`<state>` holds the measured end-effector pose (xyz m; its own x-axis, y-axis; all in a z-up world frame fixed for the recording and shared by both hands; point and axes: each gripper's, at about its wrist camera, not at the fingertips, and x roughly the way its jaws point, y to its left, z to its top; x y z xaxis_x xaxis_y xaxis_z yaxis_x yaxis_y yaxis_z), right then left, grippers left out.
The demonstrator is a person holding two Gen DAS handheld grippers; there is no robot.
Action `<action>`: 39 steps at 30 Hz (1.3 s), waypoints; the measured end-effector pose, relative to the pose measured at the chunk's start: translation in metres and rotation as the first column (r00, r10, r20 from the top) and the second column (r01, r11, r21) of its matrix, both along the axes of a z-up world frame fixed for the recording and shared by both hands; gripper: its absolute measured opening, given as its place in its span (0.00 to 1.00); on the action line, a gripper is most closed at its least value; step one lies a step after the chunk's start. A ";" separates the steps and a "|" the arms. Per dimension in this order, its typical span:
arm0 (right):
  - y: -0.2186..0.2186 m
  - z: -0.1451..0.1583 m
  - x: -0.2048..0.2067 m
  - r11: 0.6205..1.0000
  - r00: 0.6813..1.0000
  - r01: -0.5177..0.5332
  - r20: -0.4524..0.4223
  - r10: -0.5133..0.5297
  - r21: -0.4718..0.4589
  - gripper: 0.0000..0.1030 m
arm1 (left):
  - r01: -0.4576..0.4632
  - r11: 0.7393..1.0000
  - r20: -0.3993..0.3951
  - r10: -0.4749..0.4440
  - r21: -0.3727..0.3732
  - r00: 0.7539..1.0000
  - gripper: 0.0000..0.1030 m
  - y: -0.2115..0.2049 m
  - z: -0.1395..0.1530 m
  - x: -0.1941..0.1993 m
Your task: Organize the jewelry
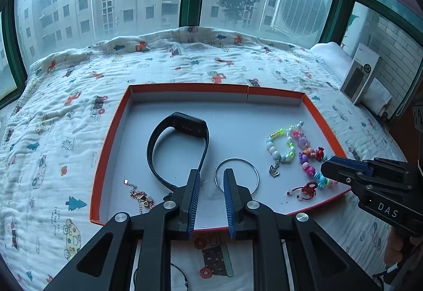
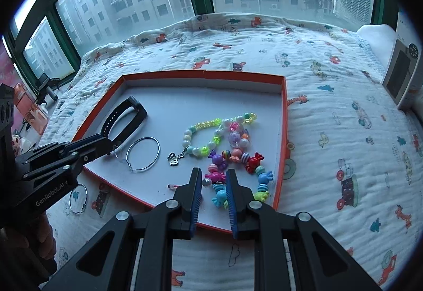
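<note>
An orange-rimmed tray (image 1: 190, 88) lies on the quilt and holds a black smart band (image 1: 182, 129), a silver hoop (image 1: 236, 175), a pastel bead bracelet with a crown charm (image 1: 280, 145), a bright candy-bead bracelet (image 1: 313, 158), a red knotted cord (image 1: 306, 189) and a gold chain (image 1: 140, 197). My left gripper (image 1: 211, 174) is open and empty over the tray's near edge, by the hoop. My right gripper (image 2: 213, 174) is open and empty over the candy-bead bracelet (image 2: 238, 156). The tray (image 2: 284, 132), band (image 2: 124, 116), hoop (image 2: 144, 155) and pastel bracelet (image 2: 203, 137) also show in the right wrist view.
A second silver hoop (image 2: 78, 198) lies on the quilt outside the tray's near left corner. A white product box (image 1: 361, 74) leans at the far right by a folded white towel. Windows run along the far side of the bed.
</note>
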<state>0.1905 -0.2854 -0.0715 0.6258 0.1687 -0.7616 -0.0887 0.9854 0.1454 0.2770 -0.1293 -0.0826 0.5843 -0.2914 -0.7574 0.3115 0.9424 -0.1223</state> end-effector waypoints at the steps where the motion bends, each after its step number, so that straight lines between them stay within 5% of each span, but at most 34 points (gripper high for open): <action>1: 0.000 0.000 0.001 1.000 1.000 -0.002 -0.001 0.002 -0.002 0.21 | 0.000 1.000 -0.003 0.000 0.001 1.000 0.25 0.000 -0.001 0.000; 3: 0.001 0.000 0.000 1.000 1.000 -0.004 0.001 0.004 -0.011 0.24 | -0.010 1.000 -0.001 0.010 0.006 1.000 0.35 0.000 -0.001 0.001; 6: 0.001 0.002 -0.001 1.000 1.000 -0.009 0.009 0.009 -0.008 0.36 | -0.012 1.000 0.006 0.012 -0.004 1.000 0.36 0.003 0.002 -0.002; 17: 0.018 0.023 -0.031 0.998 0.998 -0.052 0.039 0.051 0.027 0.37 | -0.069 0.997 0.014 0.069 -0.035 0.998 0.42 0.041 0.026 -0.038; 25: 0.057 -0.005 -0.042 0.992 0.992 -0.124 -0.032 0.124 0.021 0.37 | -0.124 0.992 0.007 0.124 -0.010 0.992 0.49 0.081 0.026 -0.076; 39: 0.083 -0.025 -0.035 0.994 0.993 -0.100 -0.063 0.098 -0.035 0.34 | -0.167 0.985 -0.058 0.165 -0.032 0.985 0.49 0.129 0.001 -0.094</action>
